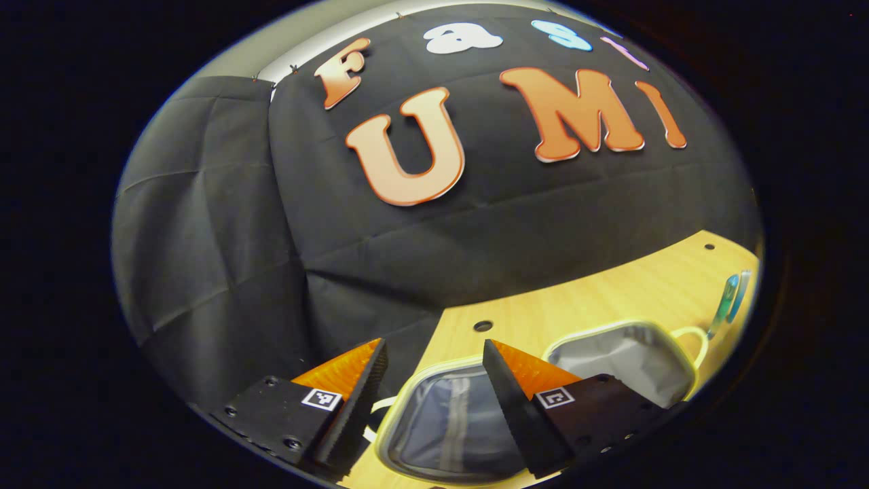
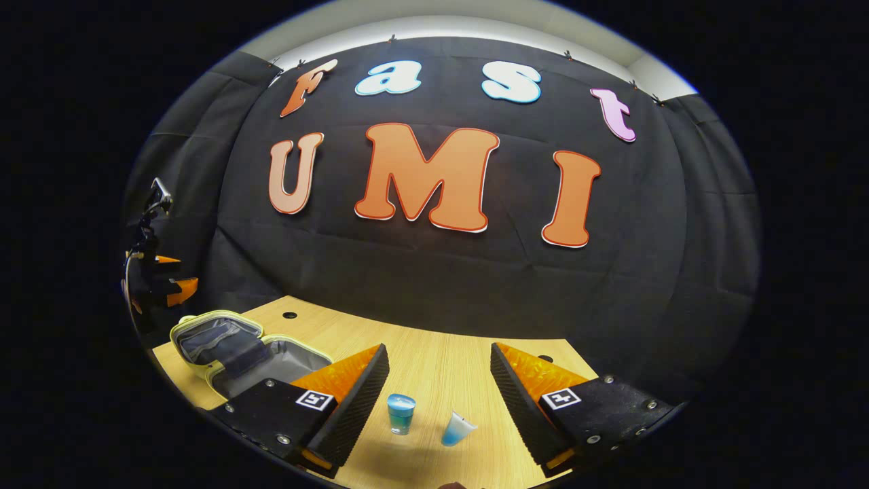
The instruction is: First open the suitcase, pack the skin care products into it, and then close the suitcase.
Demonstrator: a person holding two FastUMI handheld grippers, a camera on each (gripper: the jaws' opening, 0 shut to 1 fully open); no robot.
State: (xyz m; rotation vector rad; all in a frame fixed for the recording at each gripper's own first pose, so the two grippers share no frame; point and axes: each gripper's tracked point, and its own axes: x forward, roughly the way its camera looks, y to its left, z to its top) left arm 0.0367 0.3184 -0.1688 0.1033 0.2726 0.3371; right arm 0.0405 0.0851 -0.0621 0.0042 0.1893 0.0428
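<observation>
In the left gripper view we see the left gripper [image 1: 434, 353] w/ fingers spread, nothing between them. The open suitcase [image 1: 628, 353] lies on the bench [image 1: 611, 292] just beyond, its near half partly hidden by the fingers.

In the right gripper view the right gripper [image 2: 440, 360] is spread too. A blue tube [image 2: 401, 413] stands between its fingers, a 2nd tube [image 2: 457, 429] lies beside it; suitcase well off left.

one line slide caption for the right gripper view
Open right hand-held gripper hovers over two blue tubes on the table, suitcase open at left.
</observation>
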